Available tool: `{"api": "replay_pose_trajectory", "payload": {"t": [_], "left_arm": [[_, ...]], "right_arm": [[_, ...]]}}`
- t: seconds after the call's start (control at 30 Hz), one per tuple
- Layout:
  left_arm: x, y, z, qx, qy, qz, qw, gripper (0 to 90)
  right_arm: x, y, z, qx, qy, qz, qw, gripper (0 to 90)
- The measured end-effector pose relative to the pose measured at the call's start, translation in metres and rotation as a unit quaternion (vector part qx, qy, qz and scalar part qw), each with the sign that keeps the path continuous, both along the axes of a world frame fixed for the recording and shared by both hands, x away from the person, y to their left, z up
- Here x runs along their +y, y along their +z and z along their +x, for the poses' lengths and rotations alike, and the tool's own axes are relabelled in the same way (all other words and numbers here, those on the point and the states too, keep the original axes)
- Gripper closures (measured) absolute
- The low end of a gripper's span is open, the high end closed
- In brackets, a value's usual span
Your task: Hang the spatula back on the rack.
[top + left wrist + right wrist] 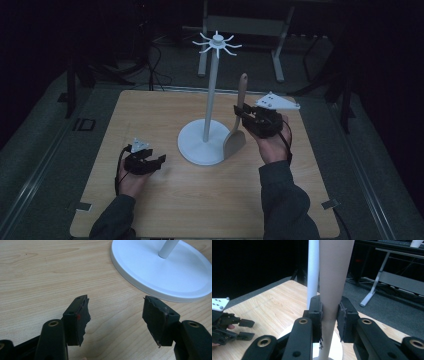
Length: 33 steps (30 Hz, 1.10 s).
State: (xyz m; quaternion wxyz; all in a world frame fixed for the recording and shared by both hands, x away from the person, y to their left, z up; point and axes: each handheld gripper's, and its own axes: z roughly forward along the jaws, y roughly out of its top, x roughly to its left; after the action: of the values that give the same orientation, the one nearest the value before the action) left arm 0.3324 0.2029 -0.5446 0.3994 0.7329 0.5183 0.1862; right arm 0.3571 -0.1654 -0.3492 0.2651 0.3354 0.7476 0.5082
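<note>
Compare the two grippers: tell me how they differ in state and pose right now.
The right gripper is shut on the wooden spatula, held upright beside the white stand; the left gripper is open with nothing between its jaws. The right gripper is raised off the table, while the left gripper sits low near it. Both are black and hand-held.

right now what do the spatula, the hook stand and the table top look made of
Spatula: probably wood or matte beige plastic, smooth with no visible grain. Hook stand: white, faintly glossy base, likely painted metal or plastic. Table top: light wood or wood-look laminate, with grain lines.
</note>
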Motion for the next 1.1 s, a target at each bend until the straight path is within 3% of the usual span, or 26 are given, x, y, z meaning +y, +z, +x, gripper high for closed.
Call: {"api": "replay_pose_trajectory", "payload": {"t": [0.57, 1.1], "left_arm": [[0.001, 0.0, 0.0, 0.001, 0.002, -0.002, 1.0, 38.1], [0.002, 0.0, 0.0, 0.0, 0.002, -0.003, 1.0, 38.1]], "right_arm": [[0.011, 0.022, 0.007, -0.012, 0.02, 0.013, 0.9996, 75.4], [0.017, 0.033, 0.019, -0.003, 0.022, 0.018, 0.9996, 75.4]]}}
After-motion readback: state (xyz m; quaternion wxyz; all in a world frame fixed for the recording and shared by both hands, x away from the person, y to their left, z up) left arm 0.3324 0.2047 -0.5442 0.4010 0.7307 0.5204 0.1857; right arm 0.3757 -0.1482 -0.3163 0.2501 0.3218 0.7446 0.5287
